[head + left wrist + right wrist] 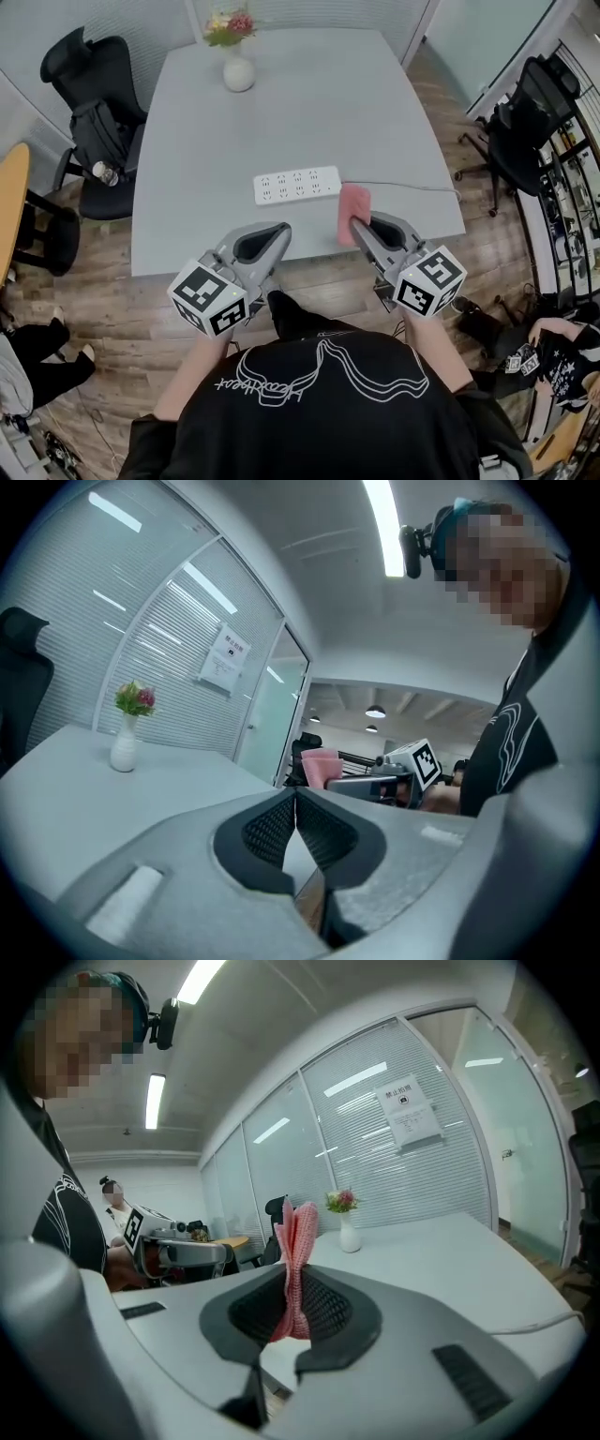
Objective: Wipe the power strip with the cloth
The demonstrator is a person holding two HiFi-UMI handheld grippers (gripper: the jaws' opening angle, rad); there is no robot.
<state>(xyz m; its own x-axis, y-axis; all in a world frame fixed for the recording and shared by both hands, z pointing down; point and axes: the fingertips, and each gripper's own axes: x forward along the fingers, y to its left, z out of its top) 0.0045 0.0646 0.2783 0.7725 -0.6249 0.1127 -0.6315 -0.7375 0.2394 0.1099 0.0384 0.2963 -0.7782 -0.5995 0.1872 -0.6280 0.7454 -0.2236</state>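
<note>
Cloth (pixel 354 202), pink, clamped upright in right claw (pixel 360 225). Left claw (pixel 279 232) closed on nothing. Power strip (pixel 296 185) flat on table (pixel 309 103), just beyond both claws.

cloth (pixel 355 199): right gripper (pixel 360 226) is covering its near end | cord (pixel 403 185) of power strip (pixel 297 185): is dropping from sight past table (pixel 187 234) edge | wall notice (pixel 413 1115): print is showing too small to read
</note>
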